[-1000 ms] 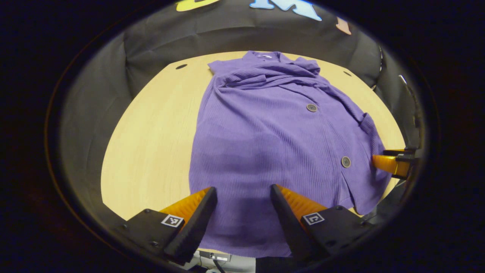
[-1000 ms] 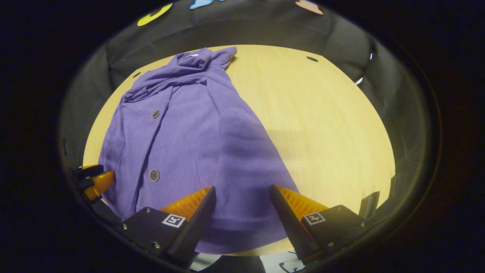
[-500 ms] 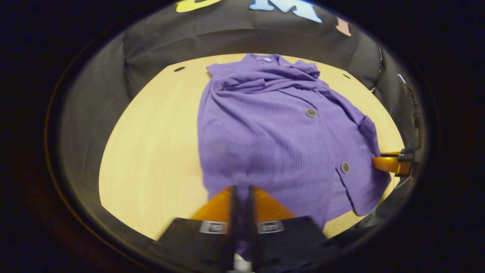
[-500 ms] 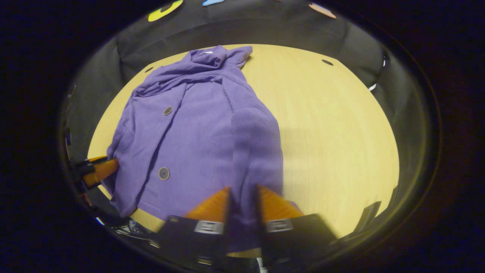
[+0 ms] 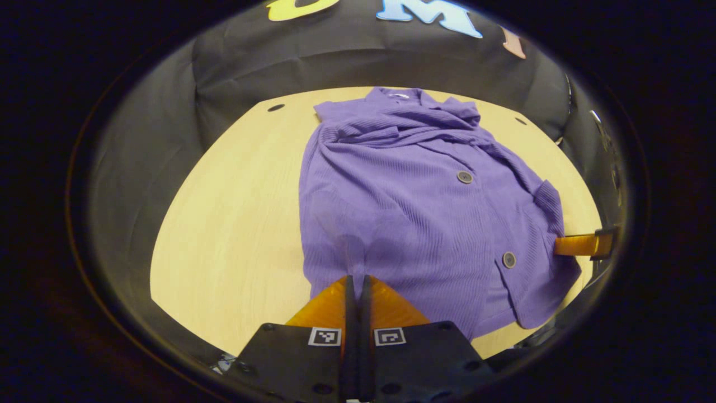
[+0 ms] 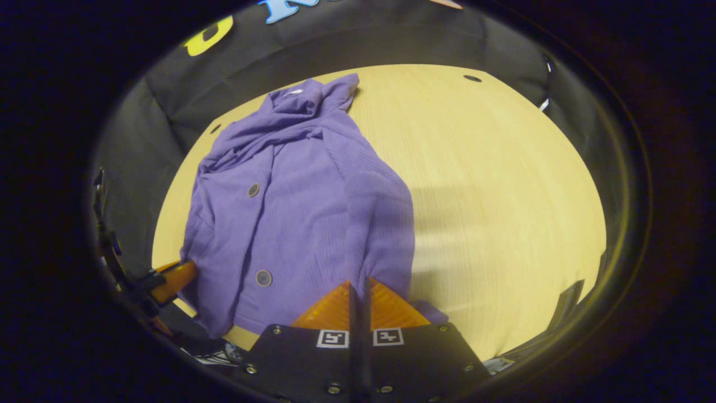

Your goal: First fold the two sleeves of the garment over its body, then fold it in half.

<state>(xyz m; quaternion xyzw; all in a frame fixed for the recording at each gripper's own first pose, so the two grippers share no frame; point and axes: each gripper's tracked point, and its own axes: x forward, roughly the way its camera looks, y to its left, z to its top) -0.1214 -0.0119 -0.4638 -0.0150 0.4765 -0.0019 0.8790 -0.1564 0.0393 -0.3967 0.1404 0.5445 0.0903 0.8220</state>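
A purple cardigan [image 5: 414, 207] lies on the light wooden desk [image 5: 235, 212], collar toward 12 o'clock at the far edge and hem toward 6 o'clock at the near edge. Both sleeves are already folded across the upper chest, bunched just below the collar. Two buttons [image 5: 465, 177] run down the front placket.

In the left gripper view, the left gripper [image 5: 357, 280] sits at 6 o'clock with its fingers pressed together, pinching the cardigan's hem at its near left corner; the cloth rises slightly into the closed fingers. At 3 o'clock in that view, the right gripper [image 5: 562, 245] touches the garment's other near corner.

In the right gripper view, the cardigan [image 6: 302, 207] fills the left half of the desk [image 6: 503, 184], from 12 o'clock down to 6 o'clock. The right gripper [image 6: 359, 282] is at 6 o'clock, fingers closed on the hem, with a raised ridge of cloth running up from them. A small fold of fabric pokes out just right of the fingers. At 8 o'clock the left gripper [image 6: 184, 271] meets the far corner of the hem. A button [image 6: 263, 277] lies between the two grippers, near the hem.
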